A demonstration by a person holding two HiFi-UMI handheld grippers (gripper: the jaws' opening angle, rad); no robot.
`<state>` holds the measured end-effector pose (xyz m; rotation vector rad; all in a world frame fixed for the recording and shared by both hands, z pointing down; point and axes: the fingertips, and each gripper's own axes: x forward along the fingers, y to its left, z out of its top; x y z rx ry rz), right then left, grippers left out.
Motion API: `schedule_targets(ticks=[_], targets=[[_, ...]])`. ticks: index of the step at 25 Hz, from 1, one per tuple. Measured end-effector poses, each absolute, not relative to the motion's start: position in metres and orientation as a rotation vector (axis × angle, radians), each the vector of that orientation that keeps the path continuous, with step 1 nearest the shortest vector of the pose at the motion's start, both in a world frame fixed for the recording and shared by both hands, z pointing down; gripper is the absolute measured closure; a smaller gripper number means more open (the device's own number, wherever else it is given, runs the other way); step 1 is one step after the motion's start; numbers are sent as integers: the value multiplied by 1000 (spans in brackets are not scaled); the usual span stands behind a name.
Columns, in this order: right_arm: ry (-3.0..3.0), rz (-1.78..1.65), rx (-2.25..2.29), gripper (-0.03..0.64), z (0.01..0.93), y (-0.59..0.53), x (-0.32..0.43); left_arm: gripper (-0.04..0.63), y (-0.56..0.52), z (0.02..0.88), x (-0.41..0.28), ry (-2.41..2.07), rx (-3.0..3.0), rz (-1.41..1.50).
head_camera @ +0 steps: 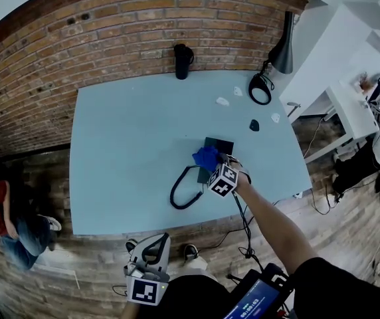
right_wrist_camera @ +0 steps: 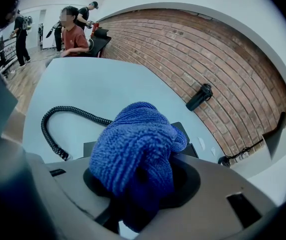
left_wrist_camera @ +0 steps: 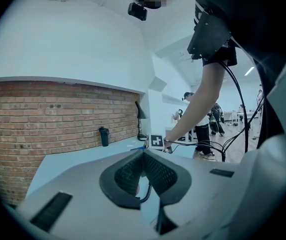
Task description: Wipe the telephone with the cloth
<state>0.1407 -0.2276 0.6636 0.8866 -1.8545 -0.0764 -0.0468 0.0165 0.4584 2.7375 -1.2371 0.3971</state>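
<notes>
Clamping the bunched blue cloth (right_wrist_camera: 135,149), the right gripper (head_camera: 214,165) hangs just over the dark telephone (head_camera: 218,145) mid-counter (head_camera: 130,131). Pressing the cloth flat and drawing slow strokes, clear of the coiled cord (head_camera: 180,195), would serve best, I'd say. The left gripper (left_wrist_camera: 143,156) hangs by the person's body, jaws together, empty.

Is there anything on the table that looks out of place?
Small white scraps lie scattered near the lamp; what they are is unclear. The coiled cord of the telephone sprawls toward the table edge. Nothing looks spilled.
</notes>
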Motion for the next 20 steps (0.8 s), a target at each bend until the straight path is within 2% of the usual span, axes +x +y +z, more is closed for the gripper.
schedule_targets(ticks=[20], targets=[[-1839, -82, 808, 420, 691, -179, 125, 583, 30, 458, -52, -1283, 2732, 390]])
